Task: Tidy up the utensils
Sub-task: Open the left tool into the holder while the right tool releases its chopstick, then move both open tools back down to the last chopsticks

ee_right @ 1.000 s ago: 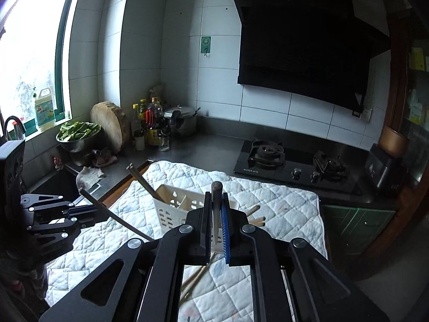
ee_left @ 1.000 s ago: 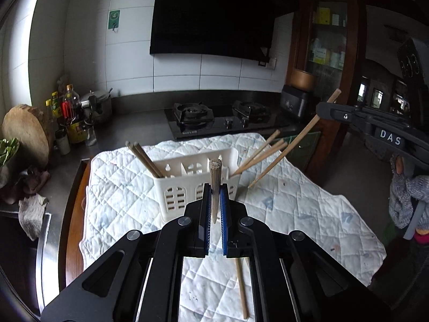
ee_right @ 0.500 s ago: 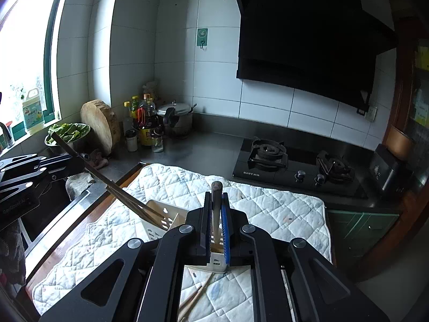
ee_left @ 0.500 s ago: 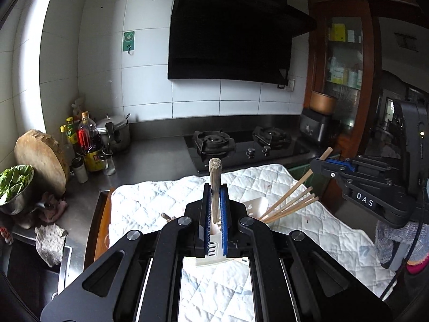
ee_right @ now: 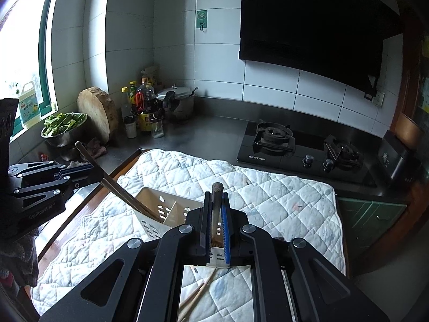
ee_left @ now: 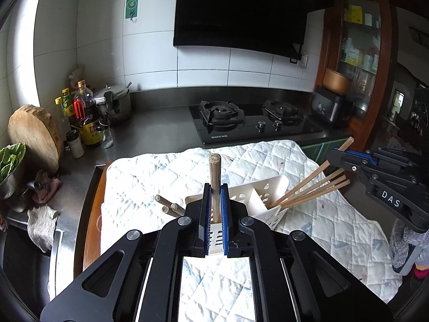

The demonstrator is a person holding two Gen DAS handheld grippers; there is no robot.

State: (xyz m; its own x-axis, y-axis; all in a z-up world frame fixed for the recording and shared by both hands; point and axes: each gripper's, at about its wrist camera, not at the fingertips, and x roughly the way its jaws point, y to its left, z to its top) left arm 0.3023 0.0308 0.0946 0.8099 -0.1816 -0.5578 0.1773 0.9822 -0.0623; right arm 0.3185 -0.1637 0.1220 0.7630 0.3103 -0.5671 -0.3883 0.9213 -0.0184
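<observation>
Left black two-finger gripper: blue-padded jaws clamped on one pale wooden chopstick, stick upright between the pads, blunt end above the fingertips; lower end hidden behind the jaws, so contact with the rack cannot be told. Right black two-finger gripper: jaws likewise clenched on a darker wooden chopstick, upright, tip above the pads.

White slotted plastic utensil rack sits on the white quilted cloth, just ahead of both grippers; one end compartment holds several chopsticks leaning outward toward the right gripper; the other end holds a few more, also leaning out; two loose chopsticks lie on the cloth below the right gripper.

Cloth spread over a wooden board on a dark steel countertop; black two-burner gas hob behind; black range hood above on the white tiled wall; round wooden chopping block, sauce bottles, pressure cooker and a steel bowl of greens at the window side.
</observation>
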